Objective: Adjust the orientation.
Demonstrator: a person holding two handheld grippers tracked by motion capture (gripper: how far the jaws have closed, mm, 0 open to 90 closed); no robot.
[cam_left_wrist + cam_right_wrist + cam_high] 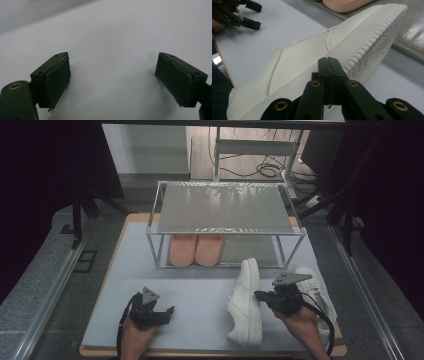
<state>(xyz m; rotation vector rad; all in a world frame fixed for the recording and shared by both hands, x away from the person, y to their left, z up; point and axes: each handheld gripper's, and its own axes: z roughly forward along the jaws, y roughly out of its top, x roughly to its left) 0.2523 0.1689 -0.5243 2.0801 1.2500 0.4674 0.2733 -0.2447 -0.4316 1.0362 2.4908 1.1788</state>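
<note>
Low down, left claw gapes; right claw pinched, beside sneaker.

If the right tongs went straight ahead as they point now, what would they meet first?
Most likely the tipped white sneaker: the shut right tongs point at its side by the sole edge. Whether they already touch it is unclear.

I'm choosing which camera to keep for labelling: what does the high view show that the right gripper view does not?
High view alone: the metal rack's top shelf, the second white shoe standing upright, both forearms, and the floor with cables.

Right gripper view alone: the tipped white shoe's ribbed sole and stitching close up, and the right gripper with jaws closed.

Both: that tipped shoe, the pink slippers, the left gripper with jaws apart, and the pale mat.
</note>
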